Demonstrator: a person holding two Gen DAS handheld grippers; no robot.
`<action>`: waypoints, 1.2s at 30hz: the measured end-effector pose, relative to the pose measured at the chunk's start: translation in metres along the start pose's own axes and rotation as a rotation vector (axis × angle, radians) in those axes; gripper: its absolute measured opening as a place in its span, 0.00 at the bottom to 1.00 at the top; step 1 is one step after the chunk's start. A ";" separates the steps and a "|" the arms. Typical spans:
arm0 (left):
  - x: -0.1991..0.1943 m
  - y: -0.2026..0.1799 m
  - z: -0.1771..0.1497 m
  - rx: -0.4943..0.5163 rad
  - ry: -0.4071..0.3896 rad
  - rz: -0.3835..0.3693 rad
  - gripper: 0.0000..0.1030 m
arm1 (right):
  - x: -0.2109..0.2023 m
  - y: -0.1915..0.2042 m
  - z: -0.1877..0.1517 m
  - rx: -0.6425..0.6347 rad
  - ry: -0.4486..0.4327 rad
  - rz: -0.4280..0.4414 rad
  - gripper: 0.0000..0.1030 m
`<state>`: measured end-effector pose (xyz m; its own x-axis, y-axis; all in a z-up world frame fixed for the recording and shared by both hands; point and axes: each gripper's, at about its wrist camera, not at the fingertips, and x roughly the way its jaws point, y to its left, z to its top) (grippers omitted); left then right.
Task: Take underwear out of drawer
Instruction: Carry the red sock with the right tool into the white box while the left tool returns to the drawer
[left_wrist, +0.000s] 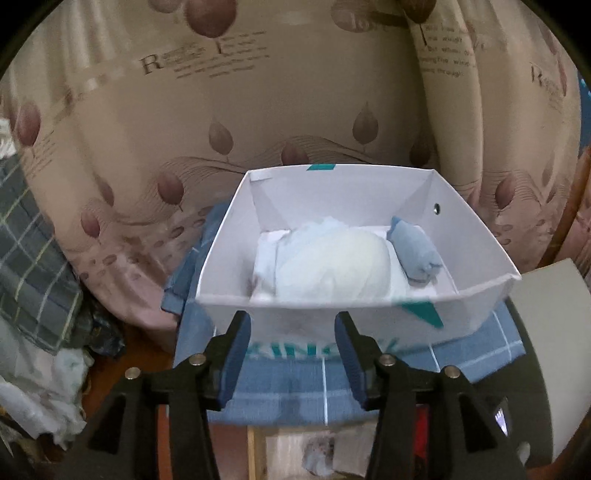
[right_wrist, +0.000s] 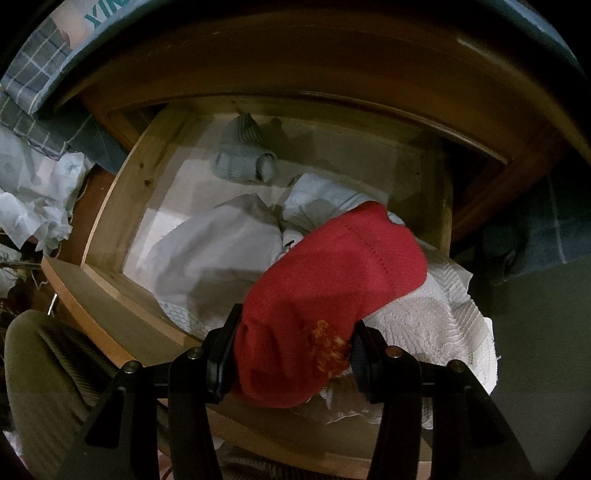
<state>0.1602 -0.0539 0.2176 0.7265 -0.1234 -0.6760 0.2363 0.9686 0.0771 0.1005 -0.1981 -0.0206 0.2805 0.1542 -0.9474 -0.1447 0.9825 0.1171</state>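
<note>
In the left wrist view a white cardboard box (left_wrist: 229, 258) holds a pale blue-white bundle of underwear (left_wrist: 332, 262) and a rolled blue piece (left_wrist: 415, 254). My left gripper (left_wrist: 293, 325) stands open just in front of the box's near wall, nothing between its fingers. In the right wrist view an open wooden drawer (right_wrist: 110, 206) holds white cloth (right_wrist: 221, 243), a rolled grey-blue piece (right_wrist: 243, 158) and white lace fabric (right_wrist: 436, 317). My right gripper (right_wrist: 295, 332) is shut on a red garment (right_wrist: 332, 266) above the drawer's front.
The box rests on a blue checked cloth (left_wrist: 295, 387) before a leaf-printed curtain (left_wrist: 184, 129). Crumpled white and plaid fabric (left_wrist: 40, 295) lies at the left. A dark wooden frame (right_wrist: 332, 74) arches over the drawer. A grey-green shoe (right_wrist: 40, 369) shows at lower left.
</note>
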 end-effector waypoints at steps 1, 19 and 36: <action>-0.006 0.004 -0.009 -0.010 -0.018 -0.006 0.47 | 0.000 0.000 0.000 -0.002 0.001 -0.003 0.46; 0.042 0.050 -0.160 -0.182 0.147 0.080 0.49 | -0.034 0.020 -0.007 -0.093 -0.135 -0.052 0.46; 0.066 0.060 -0.193 -0.214 0.191 0.176 0.49 | -0.174 0.020 0.004 -0.042 -0.328 0.053 0.46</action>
<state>0.0974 0.0377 0.0360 0.6055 0.0729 -0.7925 -0.0381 0.9973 0.0627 0.0522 -0.2049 0.1476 0.5613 0.2366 -0.7930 -0.2045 0.9682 0.1441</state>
